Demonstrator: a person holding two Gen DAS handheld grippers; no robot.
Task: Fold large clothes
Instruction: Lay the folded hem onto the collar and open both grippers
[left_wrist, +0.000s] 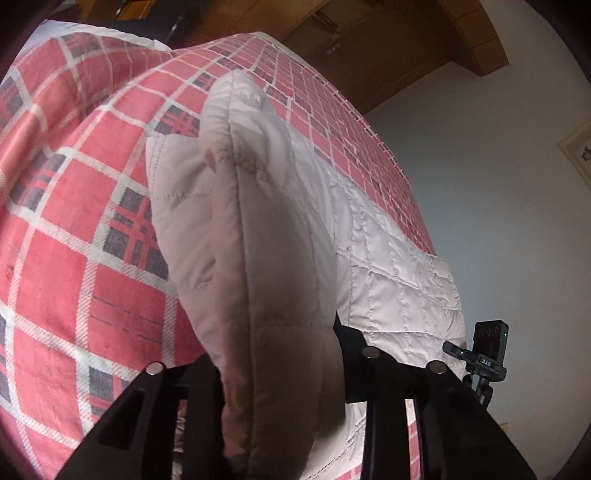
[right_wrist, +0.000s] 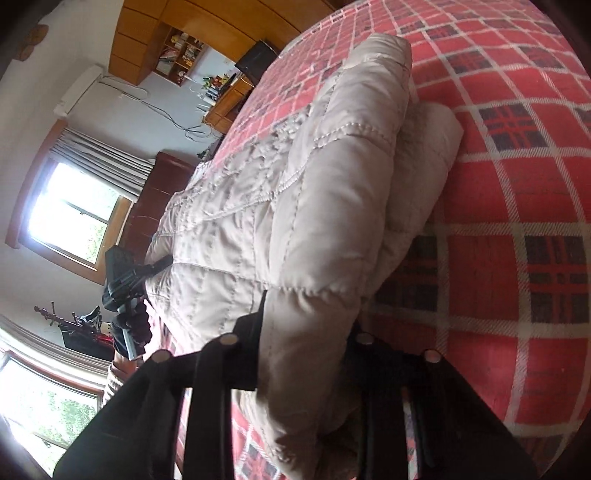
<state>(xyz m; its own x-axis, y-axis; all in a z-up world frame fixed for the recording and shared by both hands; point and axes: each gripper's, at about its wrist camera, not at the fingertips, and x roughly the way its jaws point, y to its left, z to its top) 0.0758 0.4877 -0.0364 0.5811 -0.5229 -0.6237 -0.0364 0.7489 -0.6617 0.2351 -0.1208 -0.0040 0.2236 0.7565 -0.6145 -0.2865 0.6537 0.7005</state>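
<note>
we hold the pale quilted jacket (left_wrist: 266, 258) over the red plaid bed cover (left_wrist: 74, 221). our left gripper (left_wrist: 280, 369) clamps one thick folded edge, our right gripper (right_wrist: 306, 343) clamps another, and the jacket's far part lies on the cover.

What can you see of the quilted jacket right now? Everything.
The quilted jacket is pale beige-white, puffy, stitched in square panels, and looks like smooth padded nylon. It lies folded in thick layers on the red plaid blanket, one rounded end toward the far side. The left gripper and right gripper each clamp a bunched edge between black fingers, lifting those edges slightly. No zipper or label is visible.
</note>
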